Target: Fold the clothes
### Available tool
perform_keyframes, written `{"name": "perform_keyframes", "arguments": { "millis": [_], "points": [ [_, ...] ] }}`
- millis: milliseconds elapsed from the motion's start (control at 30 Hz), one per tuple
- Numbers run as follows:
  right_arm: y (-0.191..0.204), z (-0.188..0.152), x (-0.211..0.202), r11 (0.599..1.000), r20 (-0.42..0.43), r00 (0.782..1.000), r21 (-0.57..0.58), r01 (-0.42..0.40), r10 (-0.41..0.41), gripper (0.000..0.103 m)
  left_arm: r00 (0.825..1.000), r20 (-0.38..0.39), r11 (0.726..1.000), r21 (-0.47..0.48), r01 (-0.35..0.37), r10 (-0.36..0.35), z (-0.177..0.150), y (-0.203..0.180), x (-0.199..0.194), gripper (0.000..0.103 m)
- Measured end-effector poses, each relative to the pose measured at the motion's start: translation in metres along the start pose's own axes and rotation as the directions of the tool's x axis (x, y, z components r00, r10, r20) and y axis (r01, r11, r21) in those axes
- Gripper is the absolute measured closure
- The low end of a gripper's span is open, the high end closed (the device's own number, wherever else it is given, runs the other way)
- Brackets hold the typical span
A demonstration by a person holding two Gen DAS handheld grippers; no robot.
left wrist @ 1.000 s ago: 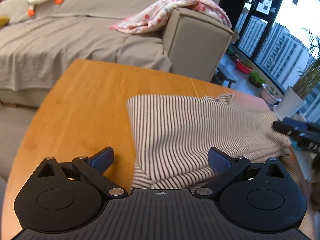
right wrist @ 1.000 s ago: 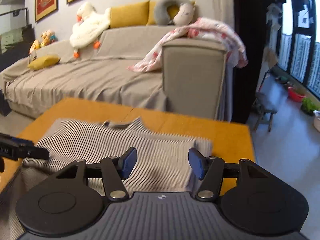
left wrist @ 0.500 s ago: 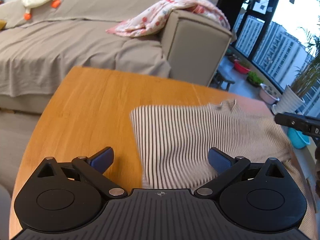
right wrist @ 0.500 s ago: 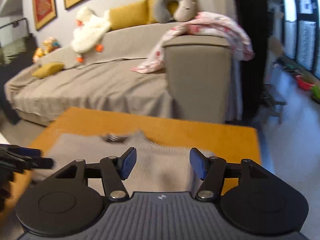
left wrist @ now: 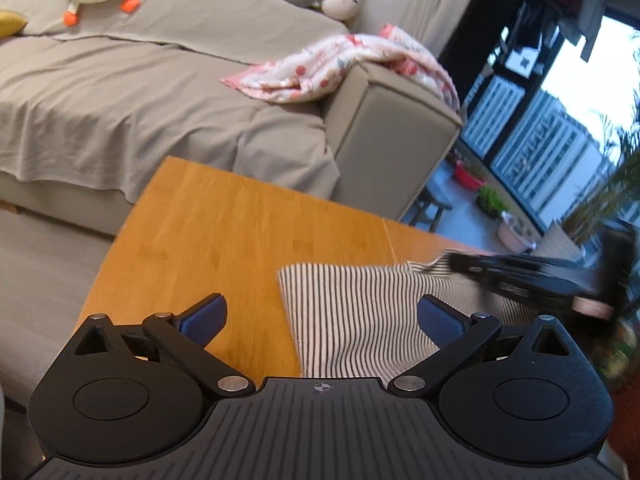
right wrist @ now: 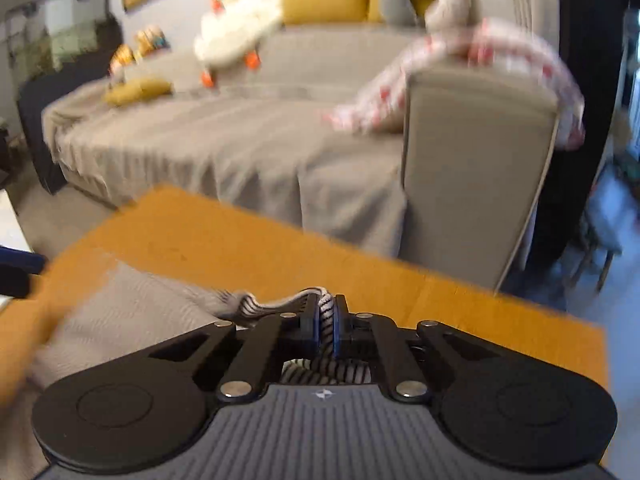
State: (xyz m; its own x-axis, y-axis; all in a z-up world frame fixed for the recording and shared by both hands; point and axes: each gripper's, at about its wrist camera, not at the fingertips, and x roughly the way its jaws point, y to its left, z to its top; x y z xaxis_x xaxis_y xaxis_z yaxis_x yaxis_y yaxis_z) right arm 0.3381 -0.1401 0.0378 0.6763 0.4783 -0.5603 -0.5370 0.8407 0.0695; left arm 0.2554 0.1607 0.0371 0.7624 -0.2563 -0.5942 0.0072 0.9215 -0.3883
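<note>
A striped shirt point(left wrist: 360, 312) lies folded on the wooden table point(left wrist: 224, 232). In the left wrist view my left gripper point(left wrist: 320, 316) hangs open above the shirt's left edge, nothing between its blue pads. My right gripper point(right wrist: 328, 316) is shut on a bunched fold of the striped shirt point(right wrist: 132, 312) near its collar edge, cloth pinched between the blue pads. That right gripper point(left wrist: 516, 276) shows blurred at the shirt's far right in the left wrist view. The right wrist view is smeared by motion.
A grey covered sofa point(left wrist: 140, 92) stands just beyond the table, with a pink patterned blanket point(left wrist: 344, 68) over its armrest. Plush toys and yellow cushions point(right wrist: 324, 0) sit along the sofa back. A window, pots and a stool point(left wrist: 436, 204) are at the right.
My right gripper went from open above the shirt to shut on a fold at its collar edge. Both views shifted; the left gripper drew back and stays open.
</note>
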Motion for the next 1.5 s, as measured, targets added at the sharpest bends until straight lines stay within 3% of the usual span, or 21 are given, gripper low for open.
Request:
{"name": "perform_keyframes", "arguments": {
  "millis": [100, 200, 333, 467, 533, 600, 667, 767, 833, 933, 1033, 1067, 1100, 1133, 1200, 1233, 1367, 1433, 1500],
  "points": [
    [0.015, 0.003, -0.077, 0.998, 0.098, 0.993, -0.005, -0.060, 0.060, 0.098, 0.998, 0.045, 0.998, -0.053, 0.046, -0.043, 0.008, 0.003, -0.026, 0.000],
    [0.043, -0.018, -0.146, 0.994, 0.127, 0.988, -0.073, -0.081, 0.090, 0.098, 0.992, 0.093, 0.995, -0.050, 0.087, -0.082, 0.011, -0.004, -0.055, 0.000],
    [0.076, -0.067, -0.192, 0.988, 0.040, 0.994, -0.119, -0.094, 0.100, 0.098, 0.991, 0.068, 0.993, -0.017, 0.119, -0.118, -0.001, -0.024, -0.076, 0.000],
    [0.096, -0.104, -0.213, 0.983, -0.011, 0.995, -0.158, -0.096, 0.096, 0.097, 0.992, -0.027, 0.992, 0.040, 0.123, -0.122, -0.032, -0.040, -0.085, 0.000],
    [0.098, -0.110, -0.233, 0.979, 0.007, 0.994, -0.175, -0.106, 0.109, 0.090, 0.990, -0.082, 0.990, 0.072, 0.119, -0.113, -0.049, -0.046, -0.088, 0.000],
    [0.086, -0.108, -0.255, 0.989, 0.063, 0.996, -0.132, -0.062, 0.071, 0.055, 0.988, -0.133, 0.990, 0.106, 0.095, -0.080, -0.062, -0.046, -0.086, 0.000],
    [0.062, -0.103, -0.269, 1.000, 0.106, 0.994, -0.007, -0.014, 0.015, 0.038, 0.984, -0.180, 0.986, 0.160, 0.036, -0.006, -0.074, -0.044, -0.082, 0.000],
    [0.024, -0.106, -0.270, 0.978, 0.088, 0.995, 0.207, 0.023, -0.042, 0.034, 0.968, -0.240, 0.977, 0.213, -0.016, 0.068, -0.087, -0.035, -0.075, 0.000],
    [0.007, -0.118, -0.259, 0.948, 0.028, 0.999, 0.318, 0.034, -0.045, 0.034, 0.965, -0.258, 0.982, 0.188, -0.002, 0.052, -0.089, -0.026, -0.076, 0.000],
    [-0.005, -0.144, -0.231, 0.877, -0.057, 0.998, 0.480, -0.006, 0.038, 0.034, 0.968, -0.238, 0.993, 0.062, 0.096, -0.078, -0.079, -0.015, -0.084, 0.000],
    [-0.005, -0.160, -0.201, 0.820, -0.088, 0.991, 0.571, -0.032, 0.100, 0.035, 0.955, -0.234, 0.983, -0.042, 0.177, -0.182, -0.074, -0.014, -0.076, 0.000],
    [-0.004, -0.161, -0.191, 0.814, -0.096, 0.989, 0.579, -0.033, 0.109, 0.036, 0.949, -0.245, 0.980, -0.070, 0.186, -0.198, -0.073, -0.014, -0.070, 0.000],
    [-0.002, -0.161, -0.182, 0.811, -0.100, 0.988, 0.583, -0.040, 0.120, 0.045, 0.943, -0.255, 0.976, -0.096, 0.195, -0.214, -0.074, -0.015, -0.064, 0.000],
    [0.001, -0.161, -0.174, 0.816, -0.104, 0.986, 0.576, -0.046, 0.129, 0.050, 0.936, -0.262, 0.971, -0.119, 0.209, -0.234, -0.075, -0.015, -0.057, 0.002],
    [0.010, -0.156, -0.158, 0.840, -0.110, 0.984, 0.540, -0.058, 0.139, 0.069, 0.929, -0.272, 0.966, -0.132, 0.222, -0.250, -0.073, -0.016, -0.042, 0.022],
    [0.013, -0.152, -0.151, 0.855, -0.110, 0.984, 0.514, -0.062, 0.137, 0.071, 0.927, -0.276, 0.966, -0.132, 0.224, -0.253, -0.071, -0.016, -0.035, 0.039],
    [0.014, -0.118, -0.126, 0.898, -0.069, 0.992, 0.434, -0.065, 0.105, 0.083, 0.934, -0.260, 0.966, -0.144, 0.213, -0.245, -0.055, -0.014, -0.009, 0.069],
    [0.011, -0.096, -0.131, 0.911, -0.014, 0.995, 0.404, -0.082, 0.096, 0.084, 0.945, -0.219, 0.966, -0.147, 0.215, -0.243, -0.042, -0.015, -0.012, 0.075],
    [0.014, -0.080, -0.153, 0.937, 0.051, 0.992, 0.328, -0.124, 0.114, 0.084, 0.950, -0.177, 0.964, -0.114, 0.238, -0.256, -0.037, -0.021, -0.028, 0.075]
  ]
}}
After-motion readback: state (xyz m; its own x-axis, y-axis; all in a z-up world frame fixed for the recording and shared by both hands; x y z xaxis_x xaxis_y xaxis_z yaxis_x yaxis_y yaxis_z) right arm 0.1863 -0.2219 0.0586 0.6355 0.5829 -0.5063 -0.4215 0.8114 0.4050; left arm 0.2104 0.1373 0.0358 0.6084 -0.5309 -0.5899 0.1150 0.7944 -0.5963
